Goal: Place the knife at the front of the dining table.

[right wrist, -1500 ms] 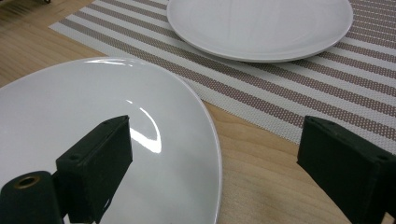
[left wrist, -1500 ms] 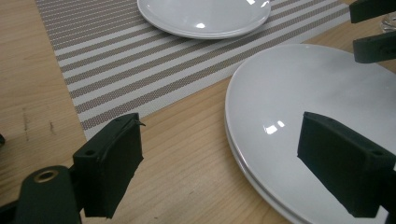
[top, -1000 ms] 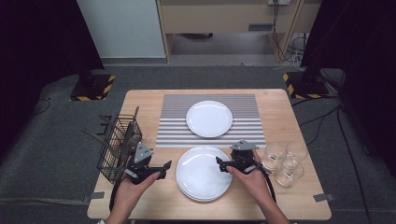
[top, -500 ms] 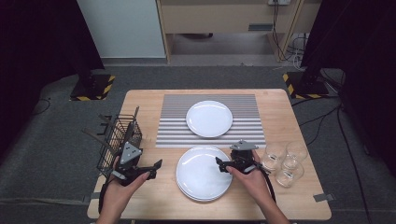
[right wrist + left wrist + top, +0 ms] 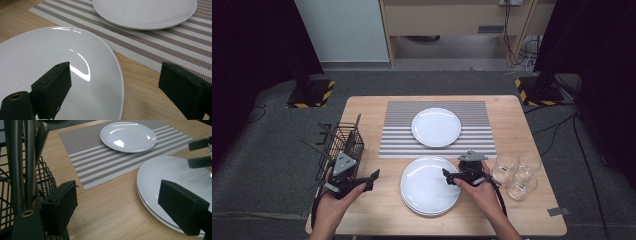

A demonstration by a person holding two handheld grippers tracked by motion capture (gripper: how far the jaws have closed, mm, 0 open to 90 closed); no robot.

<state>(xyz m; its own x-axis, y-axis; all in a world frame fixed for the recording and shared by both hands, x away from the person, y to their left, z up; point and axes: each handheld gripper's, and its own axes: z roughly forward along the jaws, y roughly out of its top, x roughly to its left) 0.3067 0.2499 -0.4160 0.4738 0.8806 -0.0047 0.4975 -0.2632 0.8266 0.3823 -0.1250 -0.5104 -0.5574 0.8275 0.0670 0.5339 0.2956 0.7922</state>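
two hand-held grippers flank a stack of round white glazed plates [image 5: 430, 186] lying flat near the front edge of the pale wooden table [image 5: 537, 120], just in front of the grey-and-white striped woven placemat [image 5: 394, 135]. we read the right gripper [image 5: 447, 176] as the nearer one: its black jaws stand apart with nothing between them, poised over the stack's right rim and pointing across it toward the middle of the table. in the right gripper view that rim [image 5: 120, 82] runs up between the two pads [image 5: 53, 87], one pad over the plate's face, the other over bare wood beside it, neither pressing on it. we see the left gripper [image 5: 373, 176], likewise released and empty, hanging over bare wood well to the left of the stack, just beside the black wire cutlery basket [image 5: 343, 142]; from it the stack lies to the right, past a strip of open table. a plate has no long axis, so we judge that the coming move turns on the rim alone: the right jaws would need to straddle it, one above and one below. a second single white plate [image 5: 436, 126] rests on the placemat, behind the stack, and three clear drinking glasses [image 5: 516, 172] stand just right of the right hand [image 5: 482, 192].
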